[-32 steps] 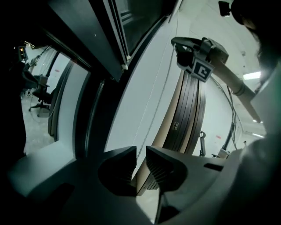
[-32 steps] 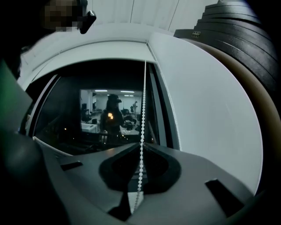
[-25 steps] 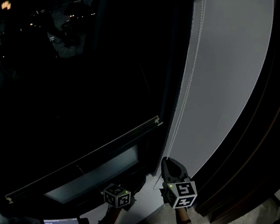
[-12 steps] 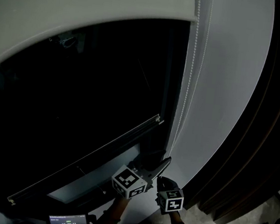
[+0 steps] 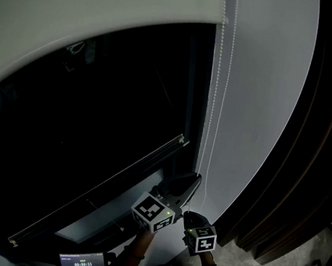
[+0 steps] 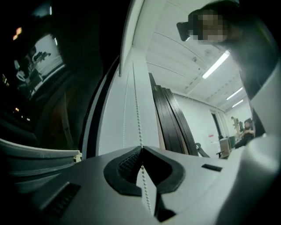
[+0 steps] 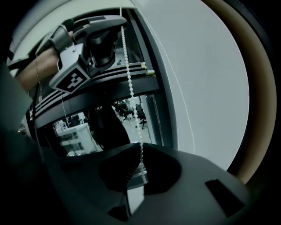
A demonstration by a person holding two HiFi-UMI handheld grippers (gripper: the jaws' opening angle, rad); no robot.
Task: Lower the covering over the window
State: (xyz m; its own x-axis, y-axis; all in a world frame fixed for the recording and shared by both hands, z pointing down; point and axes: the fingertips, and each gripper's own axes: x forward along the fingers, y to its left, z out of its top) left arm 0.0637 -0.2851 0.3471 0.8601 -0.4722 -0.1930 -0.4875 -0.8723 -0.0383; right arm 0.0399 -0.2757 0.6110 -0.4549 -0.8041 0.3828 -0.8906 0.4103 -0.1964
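Two grippers pinch one white beaded cord [image 6: 137, 112]. At left, a pale grey fabric roller blind [image 5: 77, 24] covers the top of the dark glass window [image 5: 94, 139]. The left gripper [image 5: 196, 178], its jaws just closed, clamps the cord beside the frame. The right gripper [image 7: 141, 154], just below-right, nips it too.

Left gripper [image 6: 141, 148], right gripper [image 7: 141, 149] — grey shells, black-white marker cubes [image 5: 153, 212].

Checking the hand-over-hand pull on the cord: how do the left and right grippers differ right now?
Height: the left gripper holds the bead chain higher up, and the right gripper holds it just below.
Jaws: the left gripper's jaws have just closed on the chain, while the right gripper's sit clamped on it.
Shared: both are shut on the same strand, which runs straight from one to the other.
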